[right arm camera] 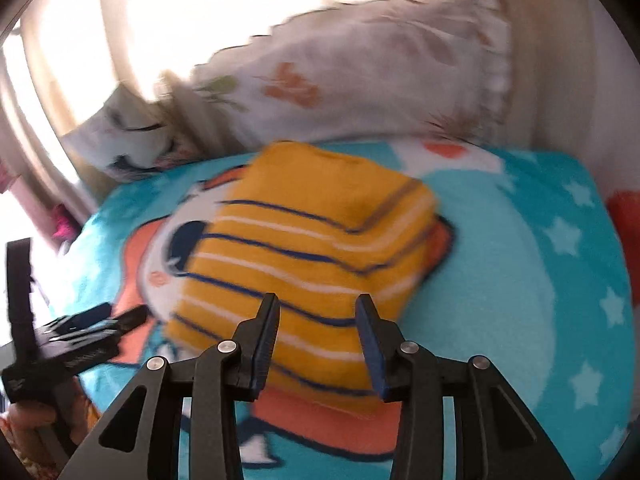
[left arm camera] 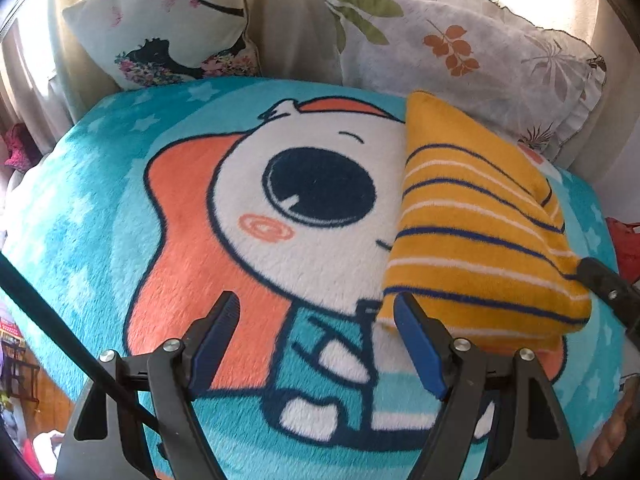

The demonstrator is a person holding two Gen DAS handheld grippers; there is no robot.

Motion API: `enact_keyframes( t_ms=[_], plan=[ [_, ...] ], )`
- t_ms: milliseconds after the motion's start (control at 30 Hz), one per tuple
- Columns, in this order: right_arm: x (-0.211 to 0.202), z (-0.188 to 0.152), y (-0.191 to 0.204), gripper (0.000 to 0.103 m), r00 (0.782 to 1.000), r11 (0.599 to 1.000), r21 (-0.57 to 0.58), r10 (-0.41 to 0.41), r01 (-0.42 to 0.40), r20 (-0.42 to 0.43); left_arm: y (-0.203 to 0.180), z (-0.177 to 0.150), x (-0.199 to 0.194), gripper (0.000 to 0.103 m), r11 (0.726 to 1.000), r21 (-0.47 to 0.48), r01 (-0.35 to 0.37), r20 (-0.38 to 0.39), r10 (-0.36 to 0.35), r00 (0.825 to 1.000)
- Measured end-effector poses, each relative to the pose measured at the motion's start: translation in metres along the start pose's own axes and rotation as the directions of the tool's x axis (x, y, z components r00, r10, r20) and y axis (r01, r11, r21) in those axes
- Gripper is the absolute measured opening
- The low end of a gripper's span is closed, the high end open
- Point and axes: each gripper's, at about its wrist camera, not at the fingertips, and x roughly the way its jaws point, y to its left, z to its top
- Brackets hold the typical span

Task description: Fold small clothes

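A folded yellow fleece garment [left arm camera: 480, 216] with navy and white stripes lies on the teal cartoon blanket [left arm camera: 100, 200], right of the drawn face. My left gripper [left arm camera: 316, 296] is open over the blanket with nothing between its fingers; its right pad stands beside the garment's near left corner. In the right wrist view the garment [right arm camera: 304, 240] lies just ahead of my right gripper [right arm camera: 317, 298], whose jaws stand apart above its near edge without pressing on it. The right gripper's fingertips [left arm camera: 600, 276] show at the garment's right corner. The left gripper [right arm camera: 108, 316] shows at the left.
A white cushion with a black figure print [left arm camera: 172, 20] and a leaf-print frilled pillow [left arm camera: 460, 48] lean along the back of the blanket. Something red [left arm camera: 624, 244] lies off the right edge. A person's hand [left arm camera: 612, 440] is at the lower right. Curtains glare behind.
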Motion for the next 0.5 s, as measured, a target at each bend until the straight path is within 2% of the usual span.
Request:
enact_keyframes(
  t_ms=[67,133,167,233,433,500],
  plan=[
    [0.019,-0.006,0.005,0.044,0.998,0.999,0.002,0.033,-0.033,-0.050,0.001,-0.004,-0.001,0.078,1.000,0.006,-0.007,-0.005,0.007,1.000],
    [0.046,-0.016,-0.001,0.046,0.991,0.999,0.028,-0.013,0.017,-0.133,0.005,-0.008,-0.002,0.078,1.000,0.018,-0.015,-0.012,0.015,1.000],
    [0.052,-0.021,-0.005,0.046,0.989,0.998,0.054,-0.011,0.020,-0.148,0.007,-0.009,-0.002,0.078,1.000,0.021,-0.019,-0.019,0.019,1.000],
    [0.048,-0.026,-0.006,0.046,0.992,0.996,0.087,-0.012,0.023,-0.124,0.017,-0.009,0.001,0.078,0.999,0.021,-0.026,-0.033,0.027,0.999],
    [0.033,-0.028,0.007,0.047,0.985,0.989,0.045,-0.133,0.139,-0.113,0.052,0.003,0.021,0.078,0.999,-0.022,-0.028,-0.062,0.026,0.998],
    [0.033,-0.029,0.009,0.051,0.977,0.983,0.049,-0.170,0.177,-0.128,0.062,0.007,0.029,0.078,0.999,-0.021,-0.029,-0.076,0.027,0.997]
  ],
)
